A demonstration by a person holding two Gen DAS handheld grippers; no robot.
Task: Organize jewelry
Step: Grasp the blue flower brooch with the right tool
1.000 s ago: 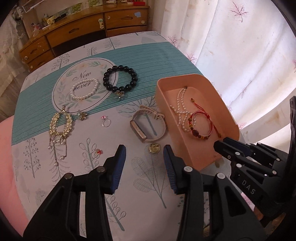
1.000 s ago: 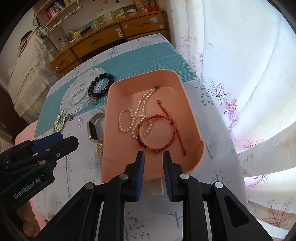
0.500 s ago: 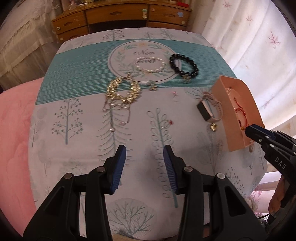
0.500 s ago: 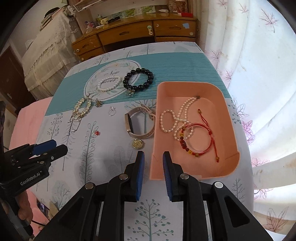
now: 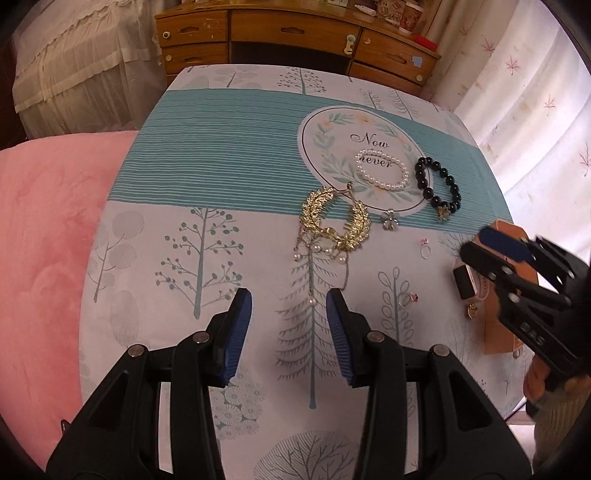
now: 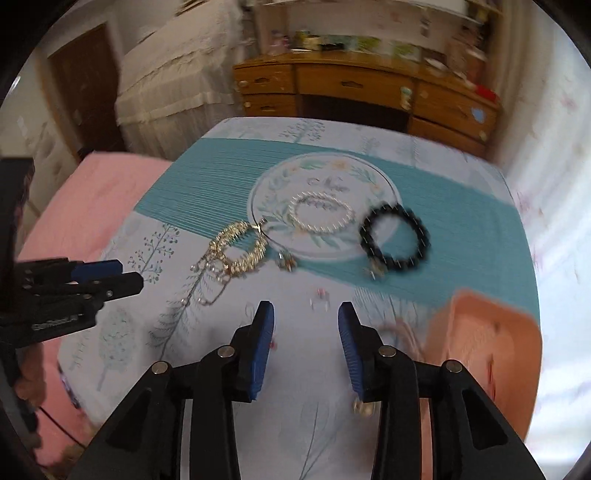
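Jewelry lies on the patterned tablecloth: a gold leaf necklace (image 5: 334, 221) (image 6: 238, 249), a white pearl bracelet (image 5: 382, 170) (image 6: 319, 212), a black bead bracelet (image 5: 437, 184) (image 6: 395, 236), a small flower charm (image 5: 389, 220), a ring (image 5: 424, 248) (image 6: 319, 297) and a watch (image 5: 464, 282). My left gripper (image 5: 289, 334) is open and empty, just short of the necklace's dangling chains. My right gripper (image 6: 306, 347) is open and empty, with the ring just beyond it. The pink tray (image 6: 491, 332) sits at the right, partly hidden.
A small red-stone ring (image 5: 408, 299) and a gold pendant (image 5: 471, 312) lie near the watch. A wooden dresser (image 5: 295, 33) stands beyond the table. A pink cushion (image 5: 40, 240) lies left of the table, curtains at the right.
Both grippers have swung left, away from the pink tray and toward the jewelry on the cloth. The right gripper's jaws have opened wide. The right wrist view is blurred by motion.
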